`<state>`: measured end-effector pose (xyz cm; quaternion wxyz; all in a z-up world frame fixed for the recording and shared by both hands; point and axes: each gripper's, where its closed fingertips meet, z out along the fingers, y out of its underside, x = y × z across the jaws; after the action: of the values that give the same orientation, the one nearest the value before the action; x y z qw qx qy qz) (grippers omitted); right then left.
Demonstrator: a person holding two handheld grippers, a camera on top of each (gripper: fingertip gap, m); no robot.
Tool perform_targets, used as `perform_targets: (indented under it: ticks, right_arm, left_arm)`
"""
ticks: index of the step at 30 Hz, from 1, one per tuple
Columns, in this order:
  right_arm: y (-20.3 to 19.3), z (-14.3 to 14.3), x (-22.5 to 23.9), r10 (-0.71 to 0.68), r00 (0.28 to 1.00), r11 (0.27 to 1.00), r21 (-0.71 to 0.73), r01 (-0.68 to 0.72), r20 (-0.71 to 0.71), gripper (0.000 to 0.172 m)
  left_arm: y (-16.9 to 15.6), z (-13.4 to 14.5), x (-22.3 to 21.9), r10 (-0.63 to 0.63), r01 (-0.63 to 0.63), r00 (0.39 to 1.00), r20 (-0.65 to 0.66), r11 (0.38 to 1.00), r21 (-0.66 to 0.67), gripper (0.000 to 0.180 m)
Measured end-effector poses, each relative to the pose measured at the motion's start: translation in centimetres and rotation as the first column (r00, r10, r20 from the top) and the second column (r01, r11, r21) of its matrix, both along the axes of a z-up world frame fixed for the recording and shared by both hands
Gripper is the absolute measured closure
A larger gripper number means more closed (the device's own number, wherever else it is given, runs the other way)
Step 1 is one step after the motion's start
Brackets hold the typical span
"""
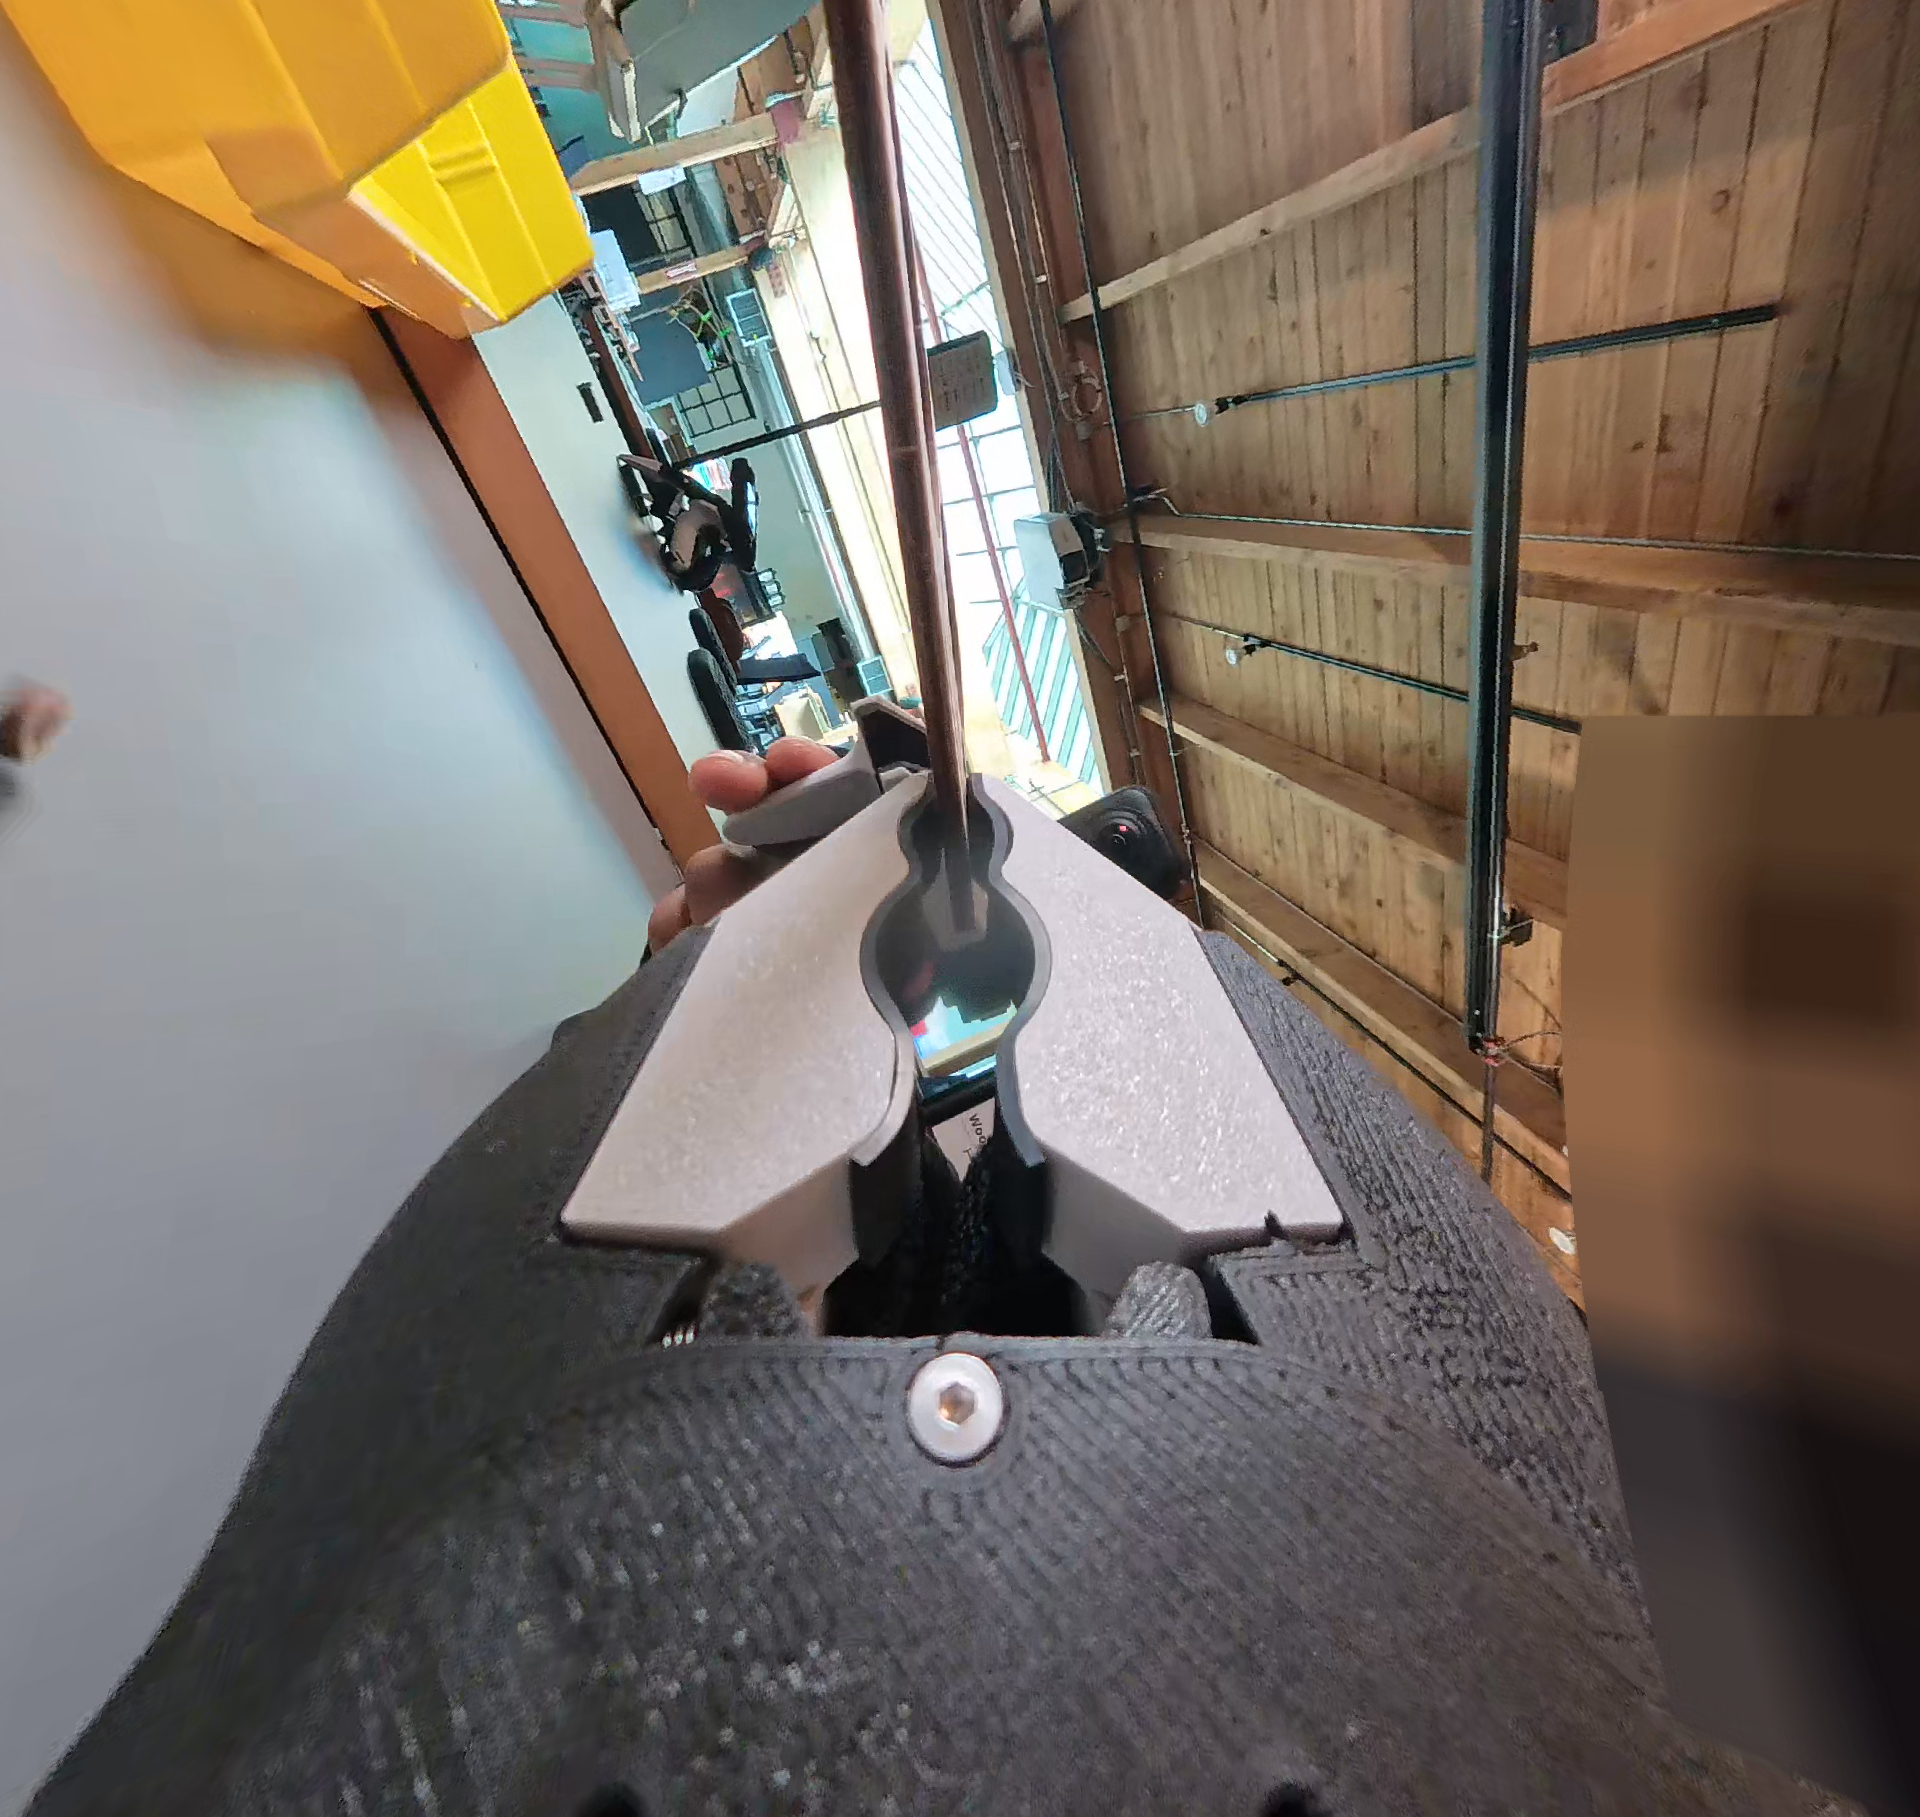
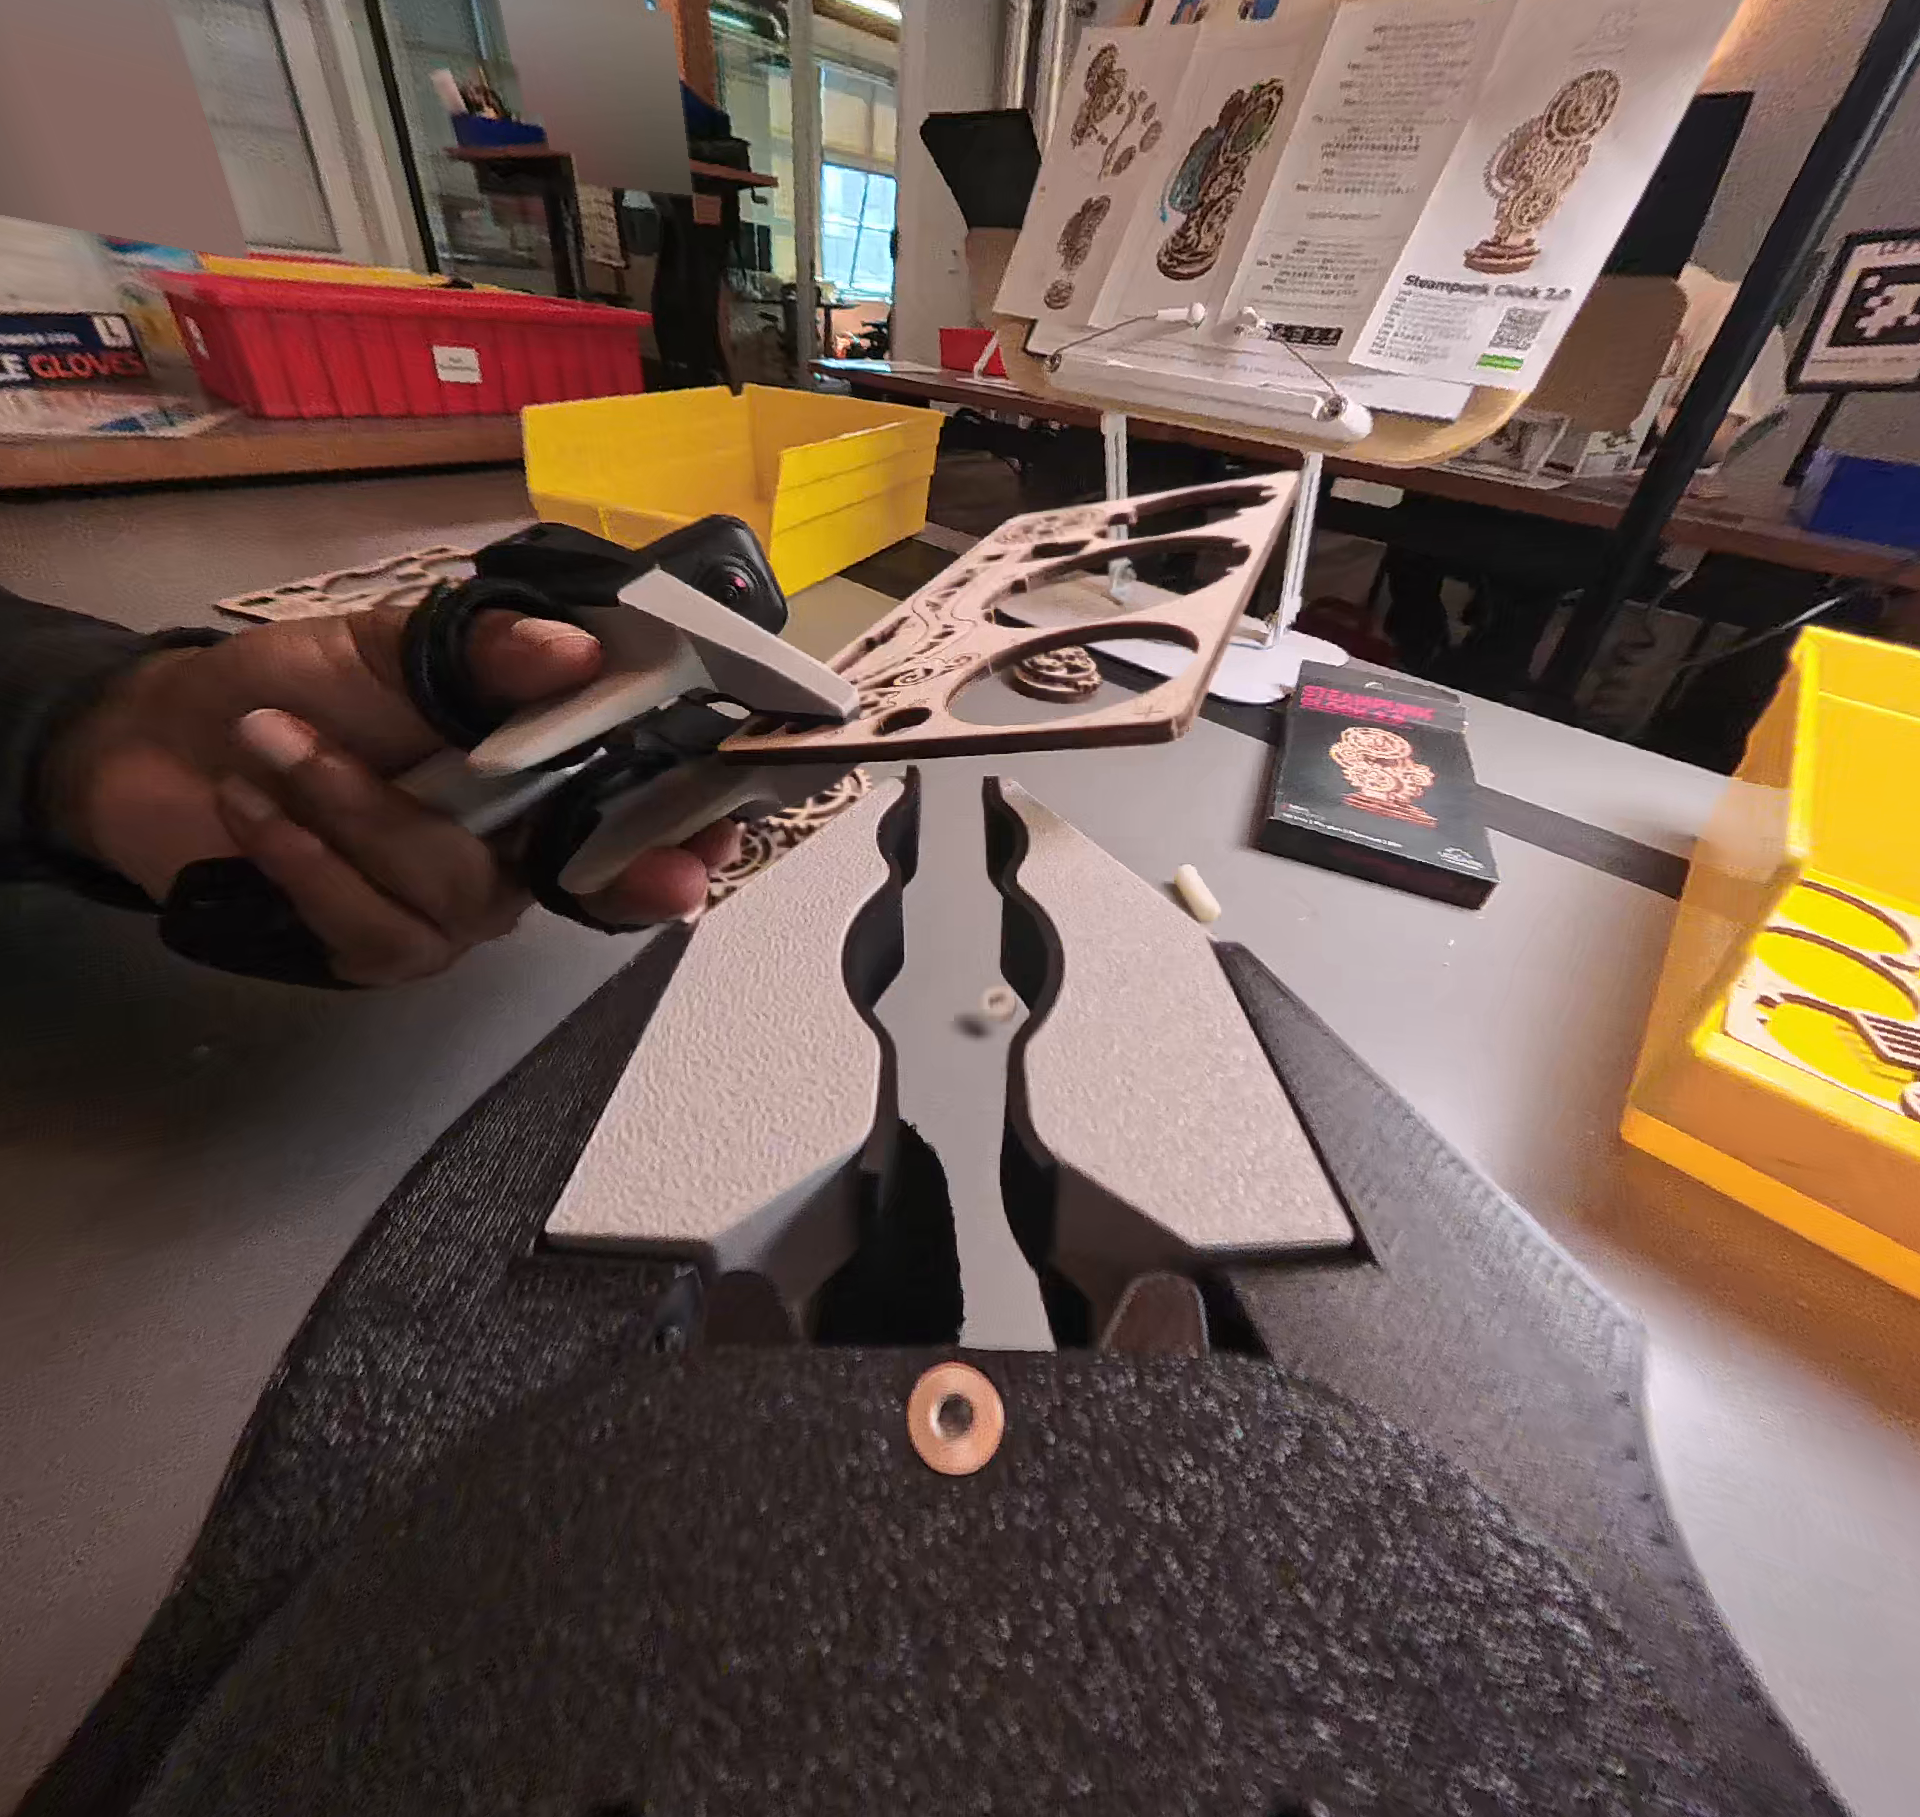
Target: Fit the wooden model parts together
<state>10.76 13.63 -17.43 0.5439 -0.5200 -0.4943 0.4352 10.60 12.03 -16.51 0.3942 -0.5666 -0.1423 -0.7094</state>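
My left gripper (image 1: 951,811) is shut on a thin laser-cut wooden sheet (image 1: 862,313), which runs edge-on away from the fingertips. In the right wrist view the left gripper (image 2: 810,728) pinches that sheet (image 2: 1091,645) by its near corner and holds it tilted above the grey table (image 2: 1403,1092); the sheet has large oval cut-outs. My right gripper (image 2: 951,785) is open and holds nothing, just below the sheet's near edge. A small white ring (image 2: 992,1004) lies on the table, seen through the gap between its fingers. A small round wooden gear part (image 2: 1055,671) lies on the table under the sheet.
A black box (image 2: 1382,780) and a white peg (image 2: 1195,894) lie to the right. Yellow bins stand behind (image 2: 727,479) and at the right edge (image 2: 1797,936), the latter with wooden sheets inside. An instruction stand (image 2: 1299,209) is at the back. Another wooden sheet (image 2: 343,583) lies far left. My two grippers' fingertips are within a few centimetres of each other.
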Motion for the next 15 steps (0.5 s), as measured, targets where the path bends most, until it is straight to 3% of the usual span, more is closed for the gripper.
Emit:
perform_targets:
  ticks: [4,7,11,15]
  right_arm:
    - [0.5,-0.9,0.0,-0.021,0.999,1.000,-0.006,0.021,0.036,0.161]
    - [1.0,-1.1,0.1,-0.032,0.999,0.999,-0.042,0.034,0.035,0.161]
    - [1.8,-1.2,0.4,-0.045,0.999,0.994,-0.097,0.047,0.023,0.161]
    - [2.2,-0.9,0.9,-0.053,0.999,0.990,-0.130,0.051,-0.008,0.161]
  left_arm:
    - [0.5,0.3,-1.6,0.043,-0.043,0.999,-0.003,0.999,0.007,0.178]
    - [0.9,2.1,-4.1,0.100,-0.097,0.994,-0.050,0.993,0.060,0.178]
    - [0.3,4.1,-8.6,0.142,-0.099,0.948,-0.286,0.983,0.157,0.179]
    - [-3.0,1.8,-14.5,0.117,-0.089,0.865,-0.487,0.993,0.081,0.179]
